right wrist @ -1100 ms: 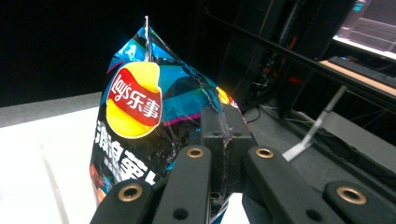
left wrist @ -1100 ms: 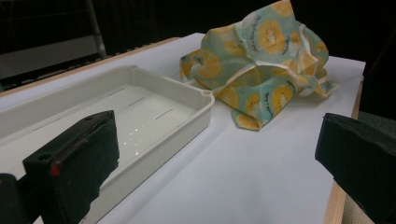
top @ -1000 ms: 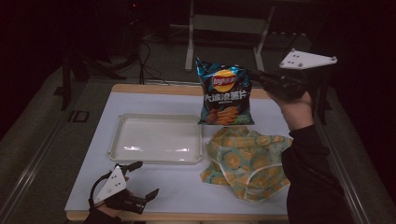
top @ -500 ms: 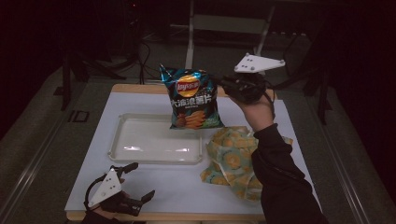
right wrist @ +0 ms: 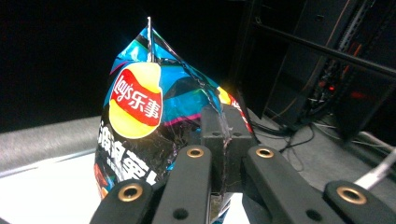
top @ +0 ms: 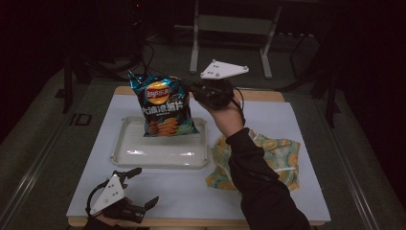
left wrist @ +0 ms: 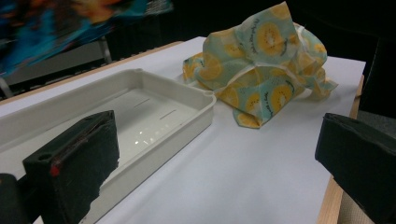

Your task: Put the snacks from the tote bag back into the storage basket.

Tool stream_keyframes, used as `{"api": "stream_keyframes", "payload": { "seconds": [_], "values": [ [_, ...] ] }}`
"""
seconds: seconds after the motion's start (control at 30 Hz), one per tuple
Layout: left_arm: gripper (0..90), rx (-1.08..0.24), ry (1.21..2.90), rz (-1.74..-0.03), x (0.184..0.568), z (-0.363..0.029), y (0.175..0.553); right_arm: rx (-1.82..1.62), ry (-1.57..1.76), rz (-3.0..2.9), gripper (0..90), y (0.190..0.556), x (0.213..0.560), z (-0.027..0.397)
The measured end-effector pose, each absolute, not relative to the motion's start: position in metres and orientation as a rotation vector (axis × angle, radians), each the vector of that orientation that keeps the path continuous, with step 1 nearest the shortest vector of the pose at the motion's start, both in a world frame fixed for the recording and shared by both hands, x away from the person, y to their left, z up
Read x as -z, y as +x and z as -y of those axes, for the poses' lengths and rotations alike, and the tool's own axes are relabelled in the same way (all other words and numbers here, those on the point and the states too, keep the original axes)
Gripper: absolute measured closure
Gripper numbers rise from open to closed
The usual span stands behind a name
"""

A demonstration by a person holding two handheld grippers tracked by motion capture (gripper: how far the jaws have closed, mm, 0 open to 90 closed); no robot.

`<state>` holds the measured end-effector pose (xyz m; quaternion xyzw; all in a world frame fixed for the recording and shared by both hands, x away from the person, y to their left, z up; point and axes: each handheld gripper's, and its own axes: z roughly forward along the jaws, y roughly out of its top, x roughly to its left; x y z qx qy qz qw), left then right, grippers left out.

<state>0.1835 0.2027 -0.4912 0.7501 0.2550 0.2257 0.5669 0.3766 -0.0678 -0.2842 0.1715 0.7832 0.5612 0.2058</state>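
A blue and black bag of crisps with a red and yellow logo hangs in the air over the white tray. My right gripper is shut on the bag's top right corner, and the bag rises just past its jaws in the right gripper view. My left gripper rests open near the table's front left corner with nothing between its fingers. The tray lies right ahead of it.
A crumpled cloth with a yellow fruit print lies on the white table top to the right of the tray; the cloth also shows beyond the tray. A metal stand and cables sit behind the table.
My right gripper has carried the bag of crisps leftward, from above the cloth's far side to above the tray. The left gripper has stayed put.
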Motion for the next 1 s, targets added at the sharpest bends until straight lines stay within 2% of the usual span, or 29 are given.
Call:
{"api": "stream_keyframes", "payload": {
  "seconds": [0.47, 0.7, 1.0],
  "values": [
    [0.1, -0.558, 1.735, -0.626, 0.487, -0.205, 0.181, -1.545, 0.506, -2.274, 90.0, 0.377, 0.345, 0.017],
    [0.1, -0.57, 1.725, -0.62, 0.487, -0.205, 0.181, -1.54, 0.536, -2.342, 90.0, 0.38, 0.377, 0.016],
    [0.1, -0.562, 1.732, -0.612, 0.487, -0.204, 0.182, -1.493, 0.59, -2.399, 90.0, 0.386, 0.401, 0.025]
  ]
}}
